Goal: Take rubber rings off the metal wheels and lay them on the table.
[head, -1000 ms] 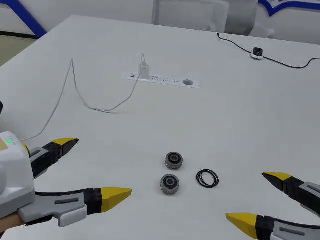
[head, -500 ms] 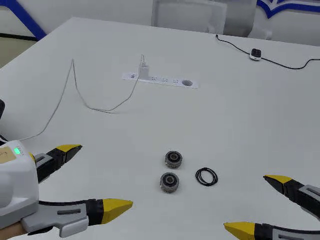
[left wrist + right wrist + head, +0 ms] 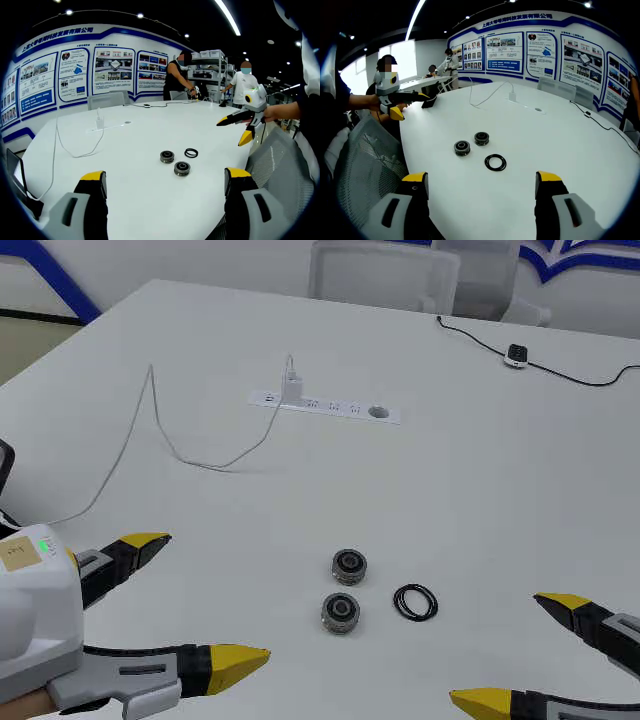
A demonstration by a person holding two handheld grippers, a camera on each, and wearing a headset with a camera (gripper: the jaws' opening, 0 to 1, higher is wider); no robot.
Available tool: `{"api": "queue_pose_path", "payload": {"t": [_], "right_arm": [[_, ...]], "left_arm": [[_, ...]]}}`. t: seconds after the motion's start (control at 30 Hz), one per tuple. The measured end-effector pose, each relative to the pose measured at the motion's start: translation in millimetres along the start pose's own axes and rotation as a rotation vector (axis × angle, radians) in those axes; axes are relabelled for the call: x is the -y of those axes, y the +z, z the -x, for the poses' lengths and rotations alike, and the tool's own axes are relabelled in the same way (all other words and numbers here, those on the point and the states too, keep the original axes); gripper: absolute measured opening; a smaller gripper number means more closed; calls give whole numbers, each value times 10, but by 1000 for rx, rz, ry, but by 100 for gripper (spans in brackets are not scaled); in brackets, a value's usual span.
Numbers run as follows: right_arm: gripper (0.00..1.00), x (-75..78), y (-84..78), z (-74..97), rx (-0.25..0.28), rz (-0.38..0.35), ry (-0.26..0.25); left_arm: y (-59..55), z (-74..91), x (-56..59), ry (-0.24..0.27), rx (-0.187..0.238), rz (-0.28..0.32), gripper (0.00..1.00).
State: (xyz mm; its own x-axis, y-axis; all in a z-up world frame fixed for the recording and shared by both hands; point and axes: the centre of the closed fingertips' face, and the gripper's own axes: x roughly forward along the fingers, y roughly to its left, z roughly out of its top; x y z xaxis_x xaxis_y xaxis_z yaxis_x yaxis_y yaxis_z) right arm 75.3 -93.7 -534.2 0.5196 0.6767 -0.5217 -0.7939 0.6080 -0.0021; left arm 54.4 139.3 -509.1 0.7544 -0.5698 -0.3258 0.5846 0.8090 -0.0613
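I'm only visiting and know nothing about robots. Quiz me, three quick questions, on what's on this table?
1. How many metal wheels sit on the table?
2. True or false: the left gripper and right gripper are both open, holding nothing.
3. The black rubber rings lie: A) on a wheel, B) on the table beside the wheels, C) between a gripper's jaws.
Key: 1) two; 2) true; 3) B.

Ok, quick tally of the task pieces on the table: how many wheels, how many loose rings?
metal wheels: 2, one farther and one nearer
loose rubber rings: 2, it seems, lying overlapped; the right gripper view is too small to separate them
Total: 4
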Motion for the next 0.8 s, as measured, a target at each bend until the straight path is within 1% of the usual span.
{"api": "queue_pose_path", "payload": {"t": [0.17,0.27,0.4,0.5,0.63,0.8], "right_arm": [[90,9,-21,7,2,-12,-4],[90,1,-33,10,-2,-11,0],[90,4,-43,9,-3,-16,3],[89,11,-42,1,-5,-15,4],[89,7,-33,-13,-4,-15,9],[88,39,-40,-14,-3,-25,6]], "left_arm": [[-34,1,14,-2,-15,-7,100],[-20,3,12,-3,-11,1,100],[0,13,-4,2,-10,-3,100],[-4,19,-18,6,-9,0,100],[-13,21,-5,4,-16,-2,100],[-6,8,5,0,-19,-6,100]]}}
